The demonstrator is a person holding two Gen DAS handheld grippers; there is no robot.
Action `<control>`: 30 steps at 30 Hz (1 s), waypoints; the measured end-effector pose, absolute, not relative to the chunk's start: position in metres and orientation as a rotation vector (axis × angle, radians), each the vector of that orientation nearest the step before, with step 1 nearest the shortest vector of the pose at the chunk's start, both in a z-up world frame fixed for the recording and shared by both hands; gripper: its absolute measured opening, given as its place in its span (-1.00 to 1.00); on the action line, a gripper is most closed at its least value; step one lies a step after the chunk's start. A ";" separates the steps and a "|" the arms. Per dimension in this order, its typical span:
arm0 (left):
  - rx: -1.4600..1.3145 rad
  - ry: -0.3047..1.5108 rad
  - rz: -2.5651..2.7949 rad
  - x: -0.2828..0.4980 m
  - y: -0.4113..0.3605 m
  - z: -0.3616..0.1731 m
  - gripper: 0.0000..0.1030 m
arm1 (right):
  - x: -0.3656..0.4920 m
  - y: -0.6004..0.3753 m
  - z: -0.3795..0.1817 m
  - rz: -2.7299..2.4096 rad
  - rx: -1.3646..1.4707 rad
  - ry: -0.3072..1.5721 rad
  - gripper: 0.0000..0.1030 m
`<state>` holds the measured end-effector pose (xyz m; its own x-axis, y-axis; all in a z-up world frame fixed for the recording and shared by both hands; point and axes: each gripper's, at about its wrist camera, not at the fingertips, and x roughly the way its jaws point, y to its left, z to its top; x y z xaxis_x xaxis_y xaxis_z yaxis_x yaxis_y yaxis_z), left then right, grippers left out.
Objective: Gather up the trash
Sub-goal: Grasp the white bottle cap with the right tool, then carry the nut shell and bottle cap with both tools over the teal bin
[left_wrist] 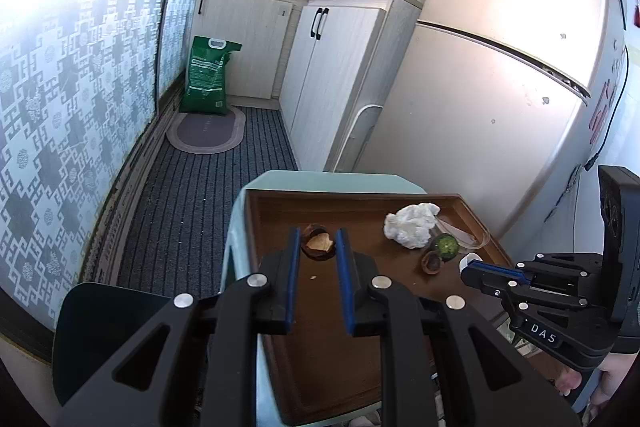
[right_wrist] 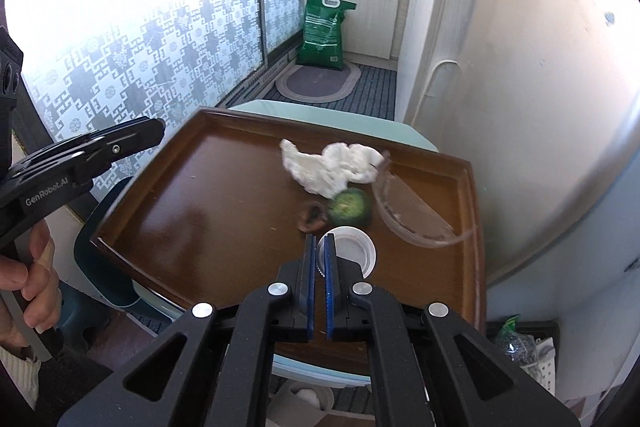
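My right gripper [right_wrist: 319, 259] pinches the rim of the white plastic cup [right_wrist: 352, 254] at the brown wooden tray's [right_wrist: 168, 195] near edge. My left gripper [left_wrist: 317, 245] hangs half-open around the brown nutshell [left_wrist: 317, 247], mid-tray; next I'd squeeze and lift.

My left wrist camera looks forward and down along its fingers from the near left edge of the brown wooden tray [left_wrist: 320, 367], facing the far kitchen counter with its white cabinets [left_wrist: 244, 39]. My right wrist camera sits lower and closer over the tray's near right part [right_wrist: 180, 211], facing the same way. Both views share the tray, the crumpled white tissue [left_wrist: 410, 225] [right_wrist: 328, 167], the green sack [left_wrist: 208, 79] [right_wrist: 323, 35] and the grey oval mat [left_wrist: 206, 129] [right_wrist: 316, 83]. Each camera catches the other tool at its side edge.
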<state>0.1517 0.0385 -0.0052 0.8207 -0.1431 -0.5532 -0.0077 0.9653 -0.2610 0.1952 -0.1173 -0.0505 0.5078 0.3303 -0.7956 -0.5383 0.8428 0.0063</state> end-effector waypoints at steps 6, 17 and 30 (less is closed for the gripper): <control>-0.270 0.596 -0.045 0.139 0.064 -0.004 -0.62 | 0.185 -0.089 -0.042 0.568 -0.284 0.874 -0.93; -0.302 0.583 0.011 0.113 0.109 -0.004 -0.62 | 0.171 -0.035 -0.036 0.639 -0.321 0.854 -0.94; -0.322 0.617 0.113 0.083 0.167 -0.020 -0.62 | 0.150 0.025 -0.027 0.765 -0.328 0.840 -0.93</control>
<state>0.0828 0.1672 -0.0202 0.8113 0.0086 -0.5846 -0.1992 0.9441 -0.2626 0.1501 0.0250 -0.0273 0.4266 0.4762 -0.7689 -0.7213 0.6920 0.0284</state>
